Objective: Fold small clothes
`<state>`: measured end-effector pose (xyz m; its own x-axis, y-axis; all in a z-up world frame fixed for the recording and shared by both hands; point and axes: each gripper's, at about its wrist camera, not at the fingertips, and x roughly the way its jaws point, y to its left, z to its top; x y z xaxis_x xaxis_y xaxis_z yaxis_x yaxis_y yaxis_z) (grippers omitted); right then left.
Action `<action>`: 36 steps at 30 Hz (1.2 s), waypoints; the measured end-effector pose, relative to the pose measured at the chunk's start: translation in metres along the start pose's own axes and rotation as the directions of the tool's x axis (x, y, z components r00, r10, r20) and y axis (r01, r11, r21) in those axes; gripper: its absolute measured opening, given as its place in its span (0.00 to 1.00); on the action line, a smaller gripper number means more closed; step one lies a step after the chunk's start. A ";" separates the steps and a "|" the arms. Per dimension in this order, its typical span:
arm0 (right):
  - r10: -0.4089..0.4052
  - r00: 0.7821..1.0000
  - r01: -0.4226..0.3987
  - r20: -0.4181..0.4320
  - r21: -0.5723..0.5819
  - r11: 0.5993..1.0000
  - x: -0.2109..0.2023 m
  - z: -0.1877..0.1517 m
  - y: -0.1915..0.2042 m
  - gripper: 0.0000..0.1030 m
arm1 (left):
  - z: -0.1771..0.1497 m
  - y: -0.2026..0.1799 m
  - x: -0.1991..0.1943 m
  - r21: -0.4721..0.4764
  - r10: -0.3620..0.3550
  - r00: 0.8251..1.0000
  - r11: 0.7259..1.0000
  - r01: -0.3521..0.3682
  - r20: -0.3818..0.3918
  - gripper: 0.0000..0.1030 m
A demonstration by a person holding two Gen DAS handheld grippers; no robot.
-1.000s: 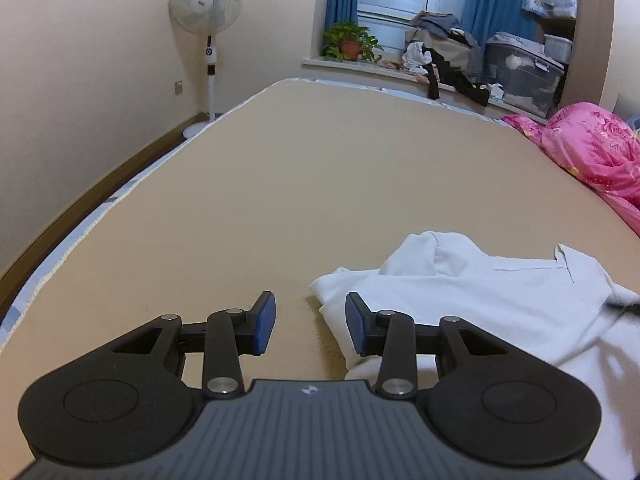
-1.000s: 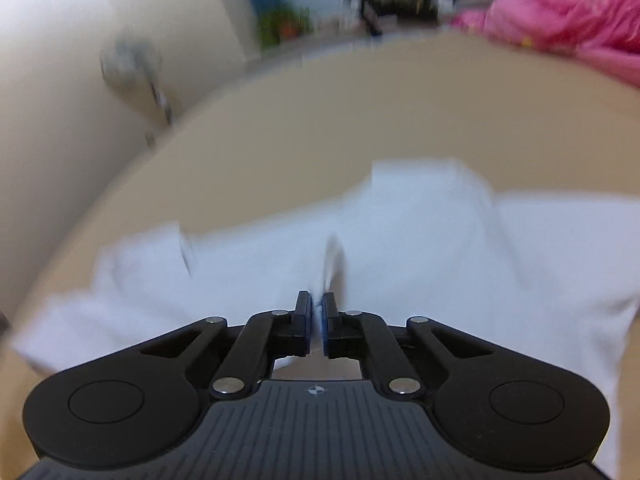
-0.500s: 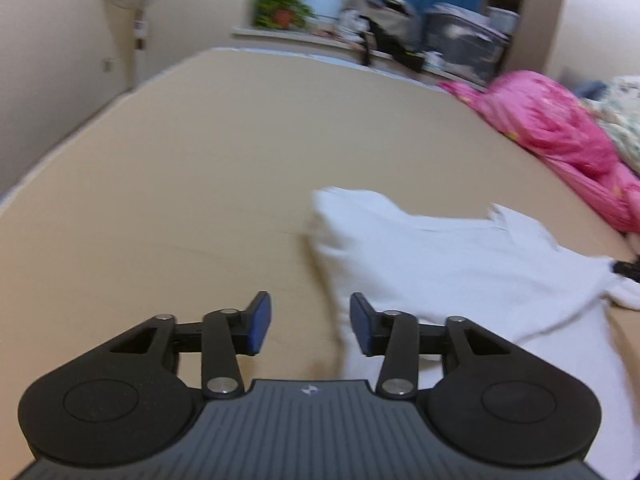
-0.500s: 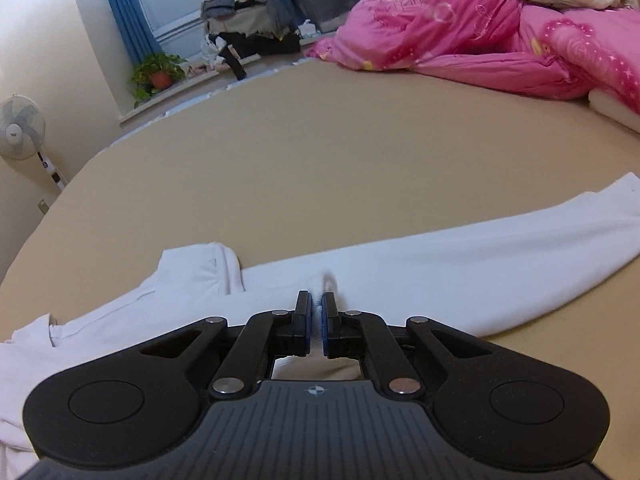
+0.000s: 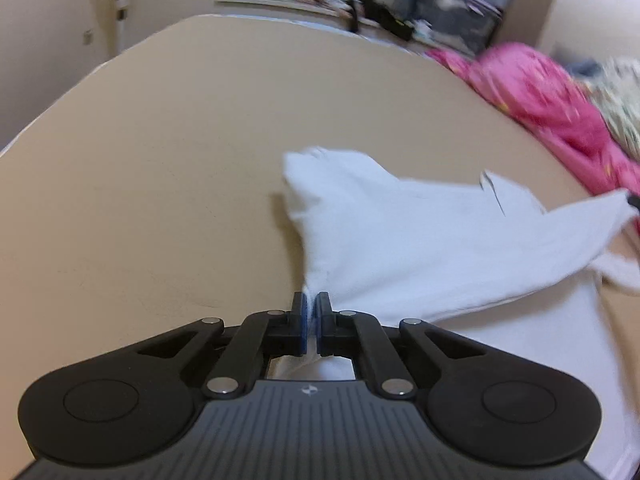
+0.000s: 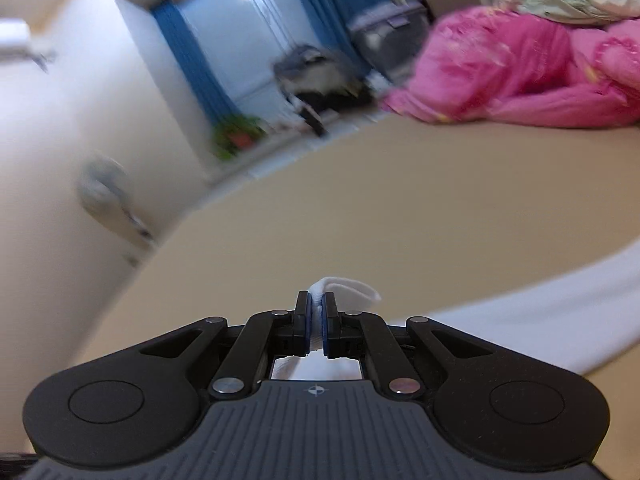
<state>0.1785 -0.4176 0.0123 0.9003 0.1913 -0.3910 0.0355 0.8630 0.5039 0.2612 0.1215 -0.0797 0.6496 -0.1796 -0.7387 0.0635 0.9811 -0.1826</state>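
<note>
the white shirt [image 5: 420, 240] lies on the tan bed [image 5: 160, 160], nearer than the pink quilt [image 5: 552, 112]; the left gripper [image 5: 311, 312] is clamped on one edge, the right gripper [image 6: 316, 316] on another, likely to stretch it flat for folding.

White shirt [image 5: 420, 240], plain tan bed sheet [image 5: 180, 160], pink quilt [image 6: 520, 76] with small yellow specks, blue curtains [image 6: 188, 60], black grippers' blue pads [image 5: 305, 322].
</note>
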 end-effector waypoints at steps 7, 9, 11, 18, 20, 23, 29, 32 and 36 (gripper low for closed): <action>-0.461 0.829 0.382 -0.316 -0.281 0.880 0.053 -0.036 -0.027 0.08 | 0.001 0.008 0.005 0.020 -0.015 0.992 1.000 0.018 -0.126 0.07; -0.448 0.866 0.404 -0.222 -0.219 0.888 0.036 -0.022 -0.025 0.09 | 0.009 0.012 -0.002 0.002 -0.016 0.996 1.000 0.016 -0.084 0.16; -0.362 0.923 0.342 -0.131 -0.155 0.927 0.018 -0.012 -0.017 0.11 | 0.019 0.014 -0.013 -0.012 -0.031 1.000 0.999 0.031 -0.003 0.20; -0.276 0.879 0.199 -0.390 -0.228 0.953 0.054 -0.051 -0.015 0.29 | 0.015 -0.010 0.014 0.080 -0.068 0.996 0.994 0.073 -0.062 0.20; -0.258 0.896 0.201 -0.362 -0.189 0.961 0.050 -0.048 -0.017 0.29 | 0.006 -0.014 0.028 0.141 0.015 0.992 0.990 0.003 -0.127 0.26; -0.235 0.917 0.198 -0.321 -0.145 0.969 0.040 -0.039 -0.020 0.30 | 0.012 -0.023 0.014 0.156 -0.015 0.998 0.988 0.023 -0.054 0.26; -0.310 0.889 0.223 -0.337 -0.273 0.936 0.037 -0.052 -0.008 0.31 | -0.009 -0.038 0.019 0.250 0.033 0.997 0.968 -0.014 -0.071 0.26; -0.313 0.893 0.235 -0.324 -0.258 0.937 0.024 -0.051 -0.005 0.32 | -0.008 -0.048 0.001 0.252 0.027 1.000 0.967 -0.023 -0.012 0.39; -0.306 0.897 0.218 -0.320 -0.284 0.934 0.018 -0.051 0.001 0.34 | -0.019 -0.074 -0.034 0.302 0.039 0.997 0.952 -0.058 0.066 0.60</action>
<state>0.1723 -0.3896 -0.0336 0.6578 0.0567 -0.7510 0.1060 0.9803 0.1669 0.2204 0.0540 -0.0536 0.7006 -0.1356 -0.7006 0.2518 0.9656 0.0649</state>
